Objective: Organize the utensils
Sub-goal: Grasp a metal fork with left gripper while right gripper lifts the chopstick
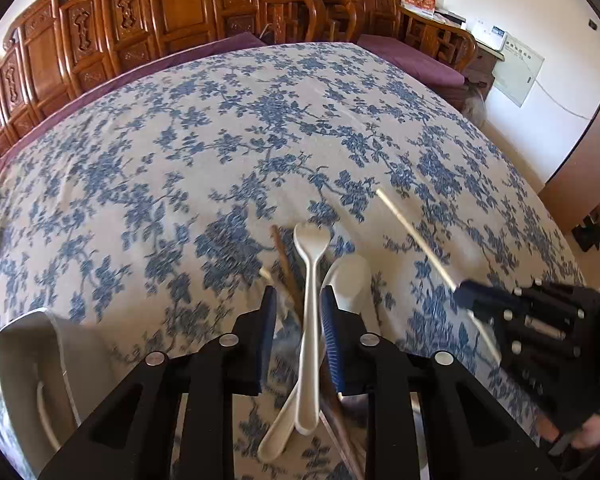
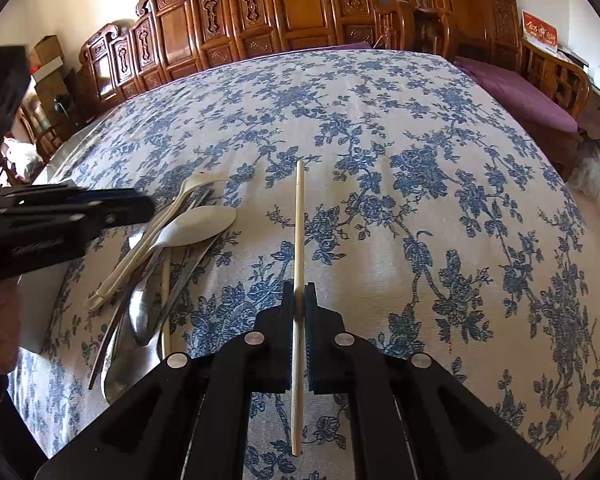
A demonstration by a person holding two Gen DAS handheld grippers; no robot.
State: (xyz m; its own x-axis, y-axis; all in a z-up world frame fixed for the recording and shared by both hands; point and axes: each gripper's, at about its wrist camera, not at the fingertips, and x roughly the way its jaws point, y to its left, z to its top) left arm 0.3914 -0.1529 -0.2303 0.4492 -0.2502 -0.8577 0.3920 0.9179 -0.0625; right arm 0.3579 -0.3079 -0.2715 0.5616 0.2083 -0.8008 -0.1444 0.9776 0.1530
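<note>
Pads of the right gripper [image 2: 299, 300] clamp a pale chopstick [image 2: 298, 216]; the left gripper [image 1: 298, 300] stands narrow around a white spoon [image 1: 311, 312], contact unclear.

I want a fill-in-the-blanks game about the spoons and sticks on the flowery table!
1. The right gripper is shut on one pale ____.
2. The left gripper has a long white ____ between its fingers.
3. The tablecloth has flowers coloured ____.
4. The shiny spoon in the pile is made of ____.

Missing words: chopstick; spoon; blue; metal
</note>
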